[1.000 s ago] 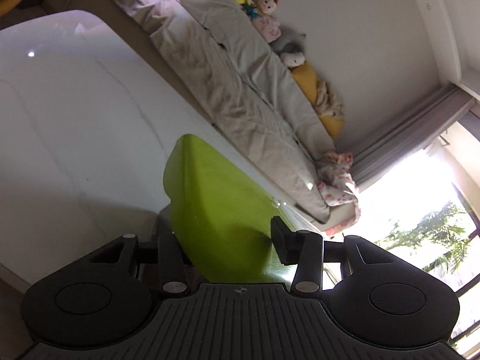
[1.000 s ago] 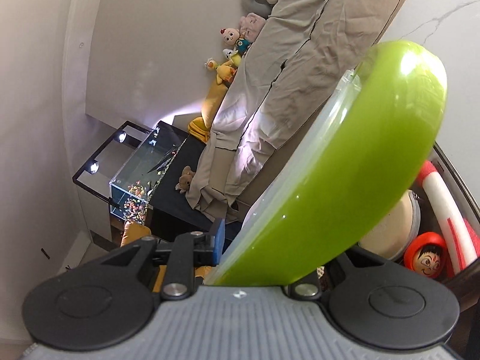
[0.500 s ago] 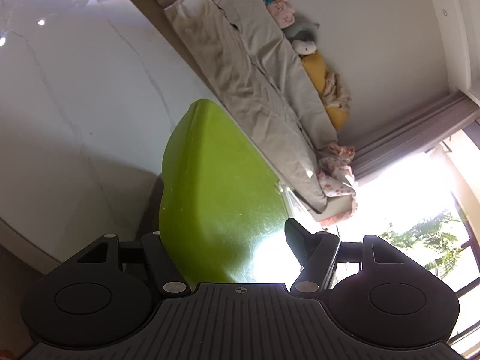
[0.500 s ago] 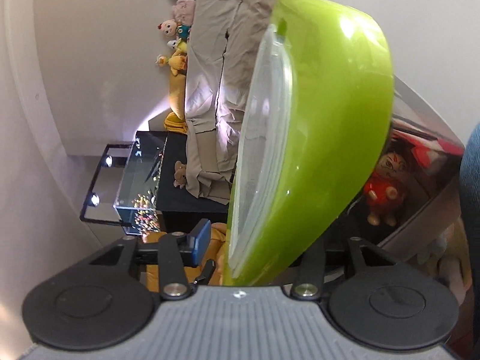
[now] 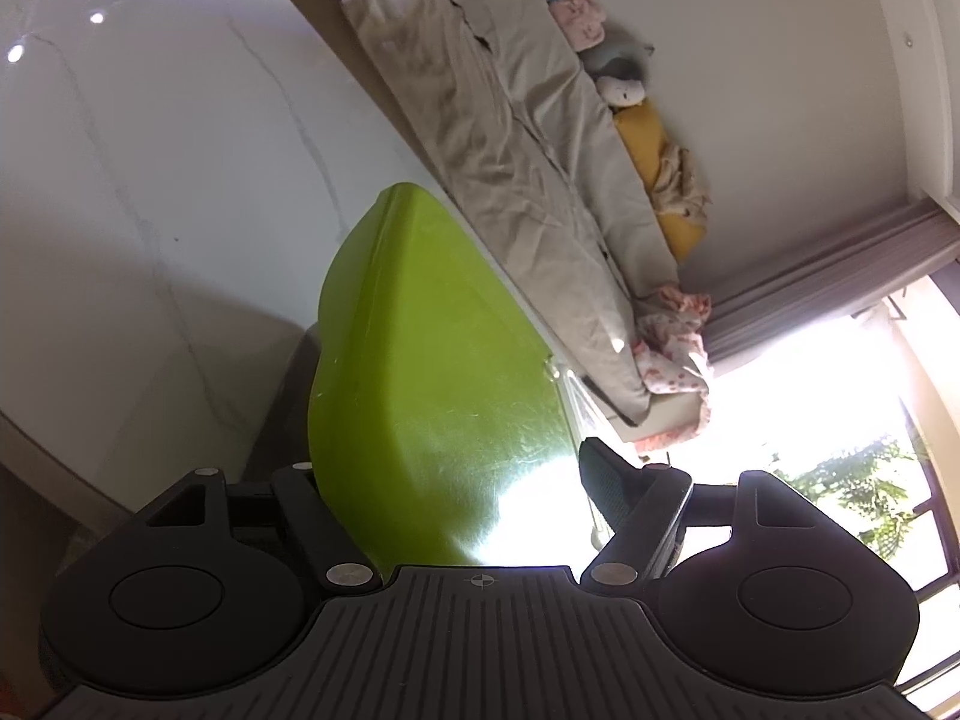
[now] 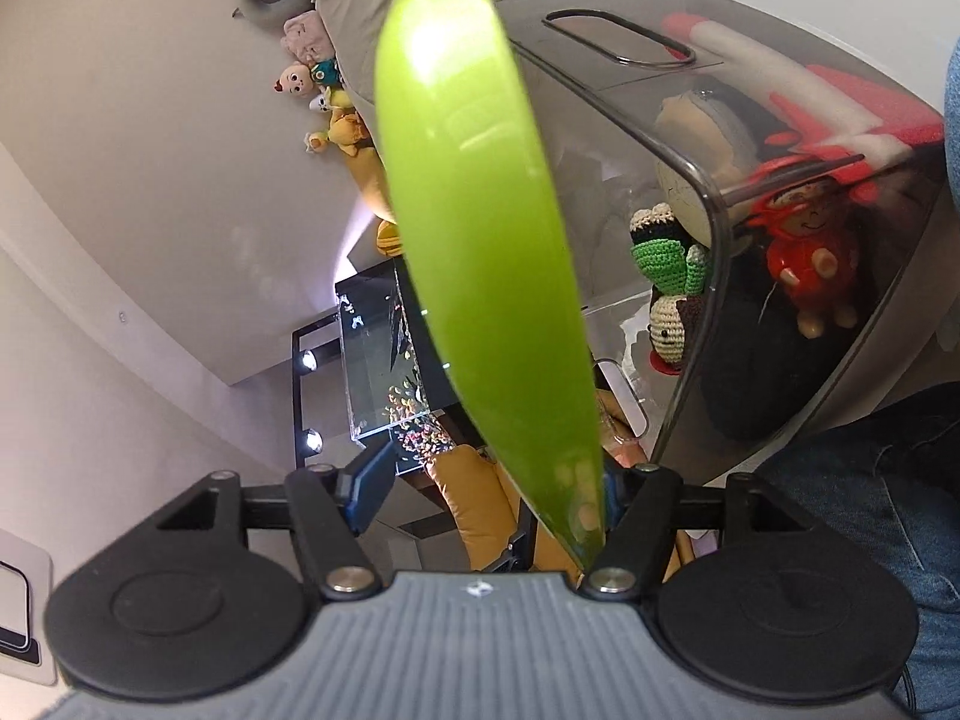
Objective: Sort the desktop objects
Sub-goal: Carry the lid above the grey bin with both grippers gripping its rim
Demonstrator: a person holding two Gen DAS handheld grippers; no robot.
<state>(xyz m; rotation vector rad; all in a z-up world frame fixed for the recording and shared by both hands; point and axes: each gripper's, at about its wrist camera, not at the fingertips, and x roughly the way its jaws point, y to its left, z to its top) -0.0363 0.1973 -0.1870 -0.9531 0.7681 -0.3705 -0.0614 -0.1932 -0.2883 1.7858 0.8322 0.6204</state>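
Note:
A glossy lime-green lid [image 5: 432, 396] fills the space between the fingers of my left gripper [image 5: 450, 480], whose jaws stand wide around it. The same green lid [image 6: 480, 240] stands edge-on between the fingers of my right gripper [image 6: 492, 480], which are spread wide; the right finger touches its lower edge. Beside the lid is a smoky clear storage box [image 6: 750, 138] holding a red doll [image 6: 810, 252], a green crocheted doll [image 6: 666, 276] and a red-and-white foam piece [image 6: 840, 72].
A white marble table [image 5: 150, 180] lies at the left. Behind it is a bed with beige covers [image 5: 510, 138] and plush toys [image 5: 576, 12]. A bright window [image 5: 840, 420] is at the right. A glass fish tank [image 6: 384, 372] stands beyond the lid.
The green lid has swung from lying over the box to standing edge-on beside it, uncovering the toys inside. The left gripper's jaws have widened around the lid.

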